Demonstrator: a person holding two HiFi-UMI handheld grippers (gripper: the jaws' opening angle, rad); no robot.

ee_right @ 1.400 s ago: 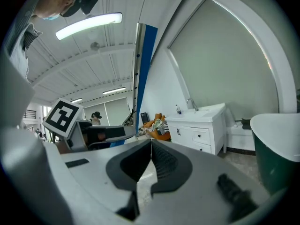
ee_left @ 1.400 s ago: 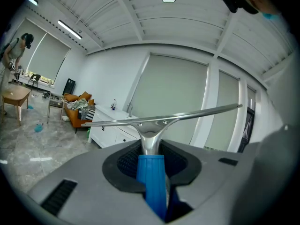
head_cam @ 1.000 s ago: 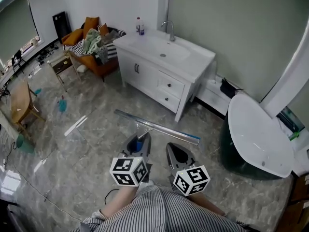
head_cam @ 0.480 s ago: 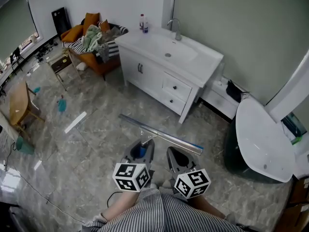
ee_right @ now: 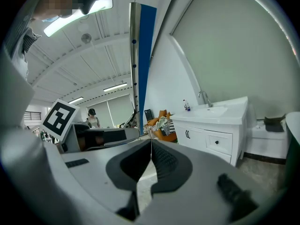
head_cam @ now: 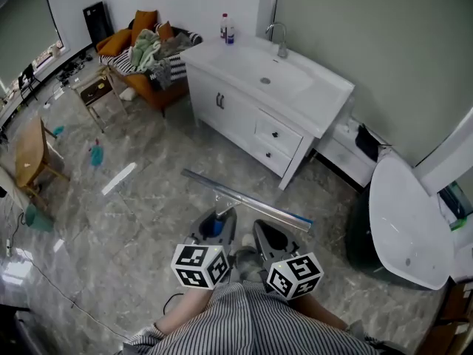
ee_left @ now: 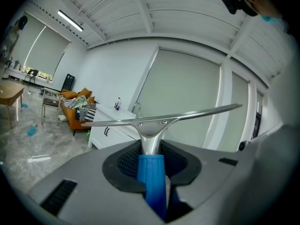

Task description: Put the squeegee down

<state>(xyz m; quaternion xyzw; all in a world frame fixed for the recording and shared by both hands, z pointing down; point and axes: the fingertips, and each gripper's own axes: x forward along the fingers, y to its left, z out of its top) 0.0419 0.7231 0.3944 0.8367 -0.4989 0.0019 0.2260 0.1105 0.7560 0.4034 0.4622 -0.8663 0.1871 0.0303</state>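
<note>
The left hand-held gripper (head_cam: 215,226) is squeezed tight on the blue handle (ee_left: 151,177) of the squeegee (head_cam: 244,198). The squeegee is up in the air, low in the middle of the head view, over the gray stone floor (head_cam: 148,198). Its long shiny bar lies across the front of both grippers. The right hand-held gripper (head_cam: 271,237) is closed and has nothing in it. I think the biggest worry is letting go too soon. If the jaws open while the squeegee is this high, it would drop and bang on the hard floor. The bar is also long, so it could bump the white sink cabinet (head_cam: 266,102) in the upper middle if the person walks up close. It could knock the small bottles (head_cam: 227,28) at the back of the tabletop too. One end also sticks out past the right gripper and could catch on it.
</note>
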